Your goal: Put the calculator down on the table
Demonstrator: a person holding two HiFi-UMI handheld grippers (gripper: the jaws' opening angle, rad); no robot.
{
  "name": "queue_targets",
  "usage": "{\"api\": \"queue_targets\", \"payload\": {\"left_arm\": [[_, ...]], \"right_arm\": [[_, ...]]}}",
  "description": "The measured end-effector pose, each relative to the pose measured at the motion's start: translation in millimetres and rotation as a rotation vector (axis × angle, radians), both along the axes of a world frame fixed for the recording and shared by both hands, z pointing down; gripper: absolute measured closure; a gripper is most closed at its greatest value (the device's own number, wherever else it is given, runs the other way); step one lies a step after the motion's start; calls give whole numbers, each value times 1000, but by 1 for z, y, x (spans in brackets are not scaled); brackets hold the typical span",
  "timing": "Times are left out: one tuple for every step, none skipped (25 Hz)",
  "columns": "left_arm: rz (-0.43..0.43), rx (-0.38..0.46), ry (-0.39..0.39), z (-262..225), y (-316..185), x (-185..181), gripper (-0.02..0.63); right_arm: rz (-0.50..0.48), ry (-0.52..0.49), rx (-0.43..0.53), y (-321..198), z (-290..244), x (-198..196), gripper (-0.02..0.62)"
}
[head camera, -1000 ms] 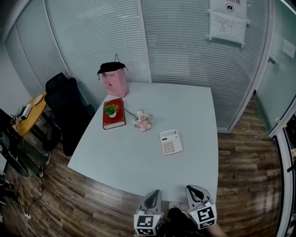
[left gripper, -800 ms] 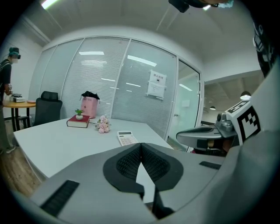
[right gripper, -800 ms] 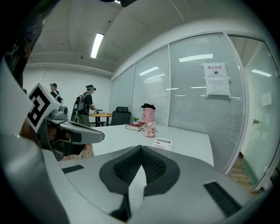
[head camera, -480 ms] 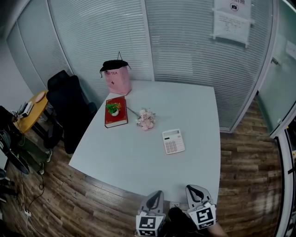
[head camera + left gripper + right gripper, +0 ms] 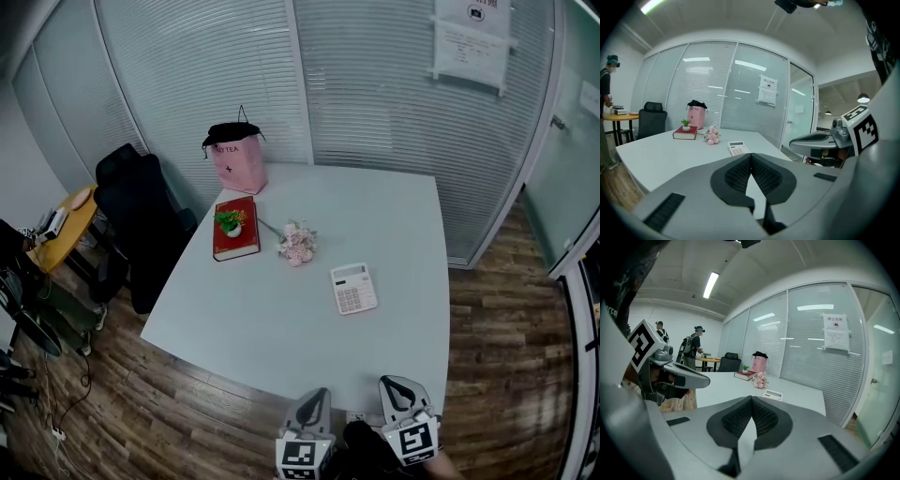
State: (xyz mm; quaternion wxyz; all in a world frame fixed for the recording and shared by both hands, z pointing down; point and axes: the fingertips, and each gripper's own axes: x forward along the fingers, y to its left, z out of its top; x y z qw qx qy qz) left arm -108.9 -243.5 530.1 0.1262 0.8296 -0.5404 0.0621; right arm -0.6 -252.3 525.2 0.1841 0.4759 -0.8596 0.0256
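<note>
Overall: the calculator [image 5: 353, 288] is already lying on the tabletop [image 5: 272, 328], and the left claw [image 5: 750, 155] and right claw [image 5: 751, 399] both have nothing in them.
Calculator spot: flat on the pale tabletop, keys up, screen end pointing away from the person. It sits over toward the right side, just right of the flowers and well apart from both claws.
Left claw state: pressed together tip to tip, ribbed pads meeting, nothing pinched between them.
Right claw state: same deal, pads squeezed together with nothing in there.
Where the claws are: side by side at the bottom of the head view, by the near edge of the tabletop, both aimed out across it. Each one shows up off to the side in the other's view.
Flowers [image 5: 296, 244]: little pink bunch lying on the tabletop between the book and the calculator, touching neither as far as the head view shows.
Book [image 5: 235, 240]: red, flat on the left part of the tabletop, with a tiny potted plant [image 5: 228, 222] standing on its far end.
Pink bag [image 5: 238, 161]: upright near the far left corner of the tabletop, dark top with handles sticking up.
Chair [image 5: 141, 225]: black office chair just off the left edge of the tabletop.
Side table [image 5: 64, 223]: small round yellowish one further left, with some stuff on it too small to make out.
Background: glass wall with blinds [image 5: 375, 94] behind the tabletop, a paper notice [image 5: 472, 37] stuck on it, wood floor [image 5: 187, 412] all round.
People [image 5: 696, 348]: a couple of them standing by the side table, seen far off in the right gripper view.
</note>
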Motion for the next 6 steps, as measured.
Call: {"api": "queue_targets", "payload": {"left_arm": [[-1, -2, -3, 2, -1, -1, 586], [-3, -5, -5, 3, -2, -1, 586], [-5, -8, -5, 4, -3, -1, 586], [-7, -10, -5, 4, -4, -1, 586], [-8, -12, -5, 4, -5, -1, 586], [-10, -13, -6, 5, -5, -1, 586]], "right_arm": [[2, 2, 1, -2, 1, 0, 589], [4, 3, 0, -4, 2, 1, 589], [6, 4, -3, -5, 3, 2, 589], [8, 4, -5, -6, 4, 2, 589], [9, 5, -8, -6, 5, 3, 589], [11, 5, -10, -7, 5, 3, 589]]}}
